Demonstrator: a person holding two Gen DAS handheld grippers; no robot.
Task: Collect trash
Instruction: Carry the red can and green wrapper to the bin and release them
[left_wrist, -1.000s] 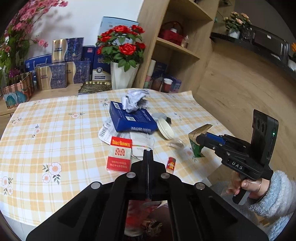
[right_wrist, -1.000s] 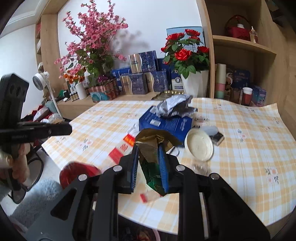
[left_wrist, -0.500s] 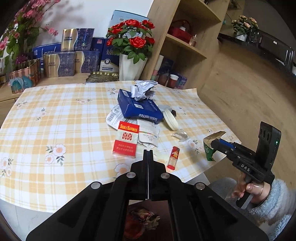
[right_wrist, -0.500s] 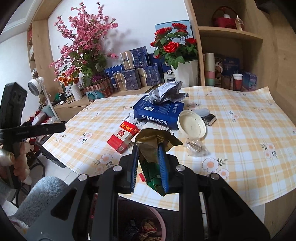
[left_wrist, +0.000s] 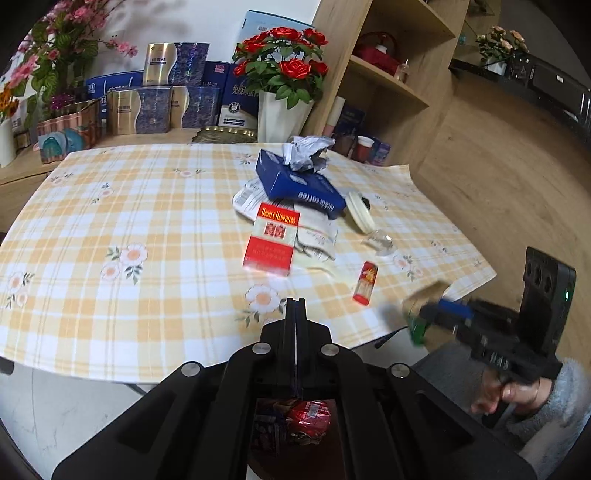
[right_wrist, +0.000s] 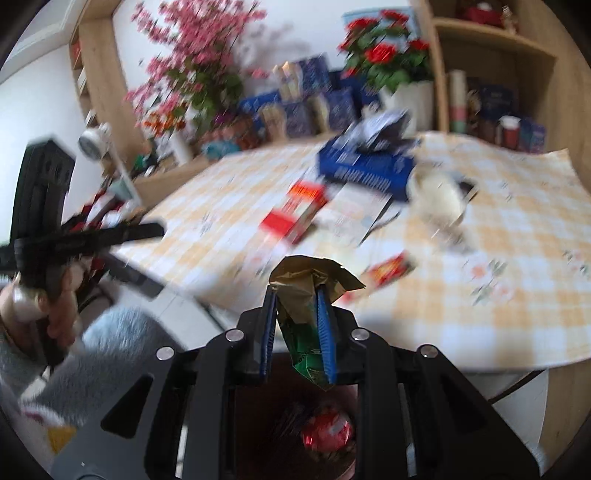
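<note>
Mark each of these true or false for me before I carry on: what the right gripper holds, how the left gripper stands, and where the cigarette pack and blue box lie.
1. The right gripper is shut on a green and gold wrapper. True.
2. The left gripper is wide open. False: its fingers are shut together, with nothing between them.
3. The red cigarette pack lies on the checked tablecloth. True.
4. The blue box sits in the bin. False: it is on the table, with crumpled paper on top.

tablecloth (left_wrist: 155, 221): yellow-white check, flowers | box (left_wrist: 299, 184): blue | pack (left_wrist: 271, 240): red-white
</note>
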